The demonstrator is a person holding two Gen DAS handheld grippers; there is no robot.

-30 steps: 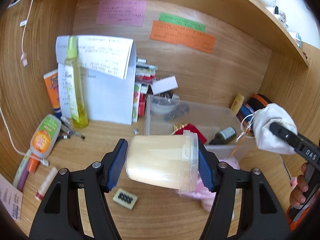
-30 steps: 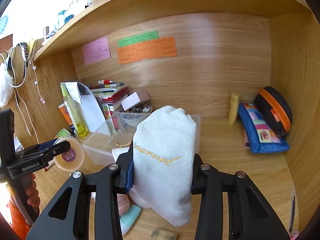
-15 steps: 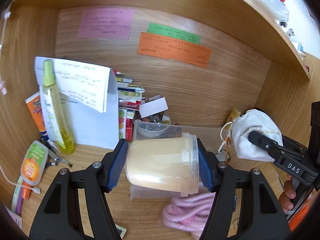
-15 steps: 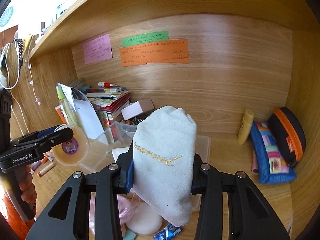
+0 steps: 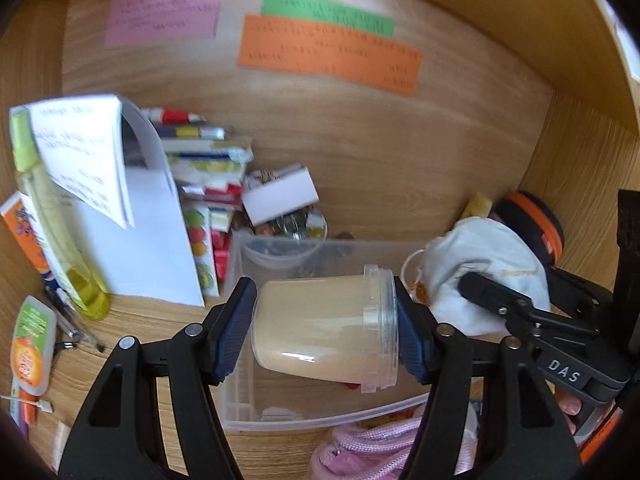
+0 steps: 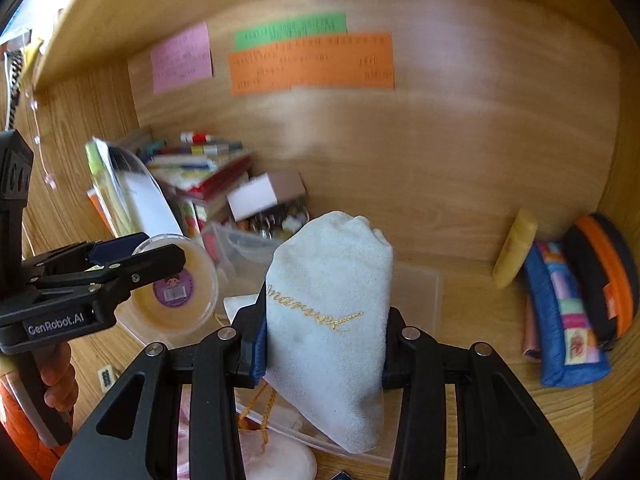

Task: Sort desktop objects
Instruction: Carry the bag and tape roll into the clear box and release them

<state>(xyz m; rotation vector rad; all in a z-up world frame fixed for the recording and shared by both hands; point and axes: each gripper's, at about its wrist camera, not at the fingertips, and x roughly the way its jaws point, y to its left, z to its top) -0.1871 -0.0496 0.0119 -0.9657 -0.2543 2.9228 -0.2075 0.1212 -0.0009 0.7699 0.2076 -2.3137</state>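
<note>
Left wrist view, item 1: left hand-held gripper (image 5: 326, 330), clamped end to end on a lidded plastic jar (image 5: 324, 332) of cream-coloured contents, lying on its side with the lid toward 3 o'clock. It hangs over the clear storage bin (image 5: 240, 360), whose near rim runs from 6 to 4 o'clock.

Item 2: right hand-held gripper (image 6: 322, 346), clamped across the middle of a white drawstring pouch (image 6: 330, 300) with gold script; the pouch's lower corner dangles above the bin's near rim. In the left view the pouch sits at 3 o'clock, just beside the jar's lid, not visibly touching.

Item 3, surroundings: book stack (image 5: 208, 168) and curled paper sheet (image 5: 100, 184) at 10 o'clock; yellow spray bottle (image 5: 52, 216) at 9 o'clock; pink cord (image 5: 372, 440) at 5 o'clock on the table (image 5: 152, 320); blue pencil case (image 6: 564, 312) and orange-trimmed case (image 6: 604, 276) at 3 o'clock of the right view. A small bowl (image 5: 280, 250) stands in the bin's far end.

Handling note (judgement): both items appear bound for the bin. Lower one at a time to keep the grippers from colliding. Bring the jar down to the bin floor before releasing, since it would roll on its side if dropped. Set the pouch in the free end, away from the bowl, and watch its loose cord for snagging on the rim.
</note>
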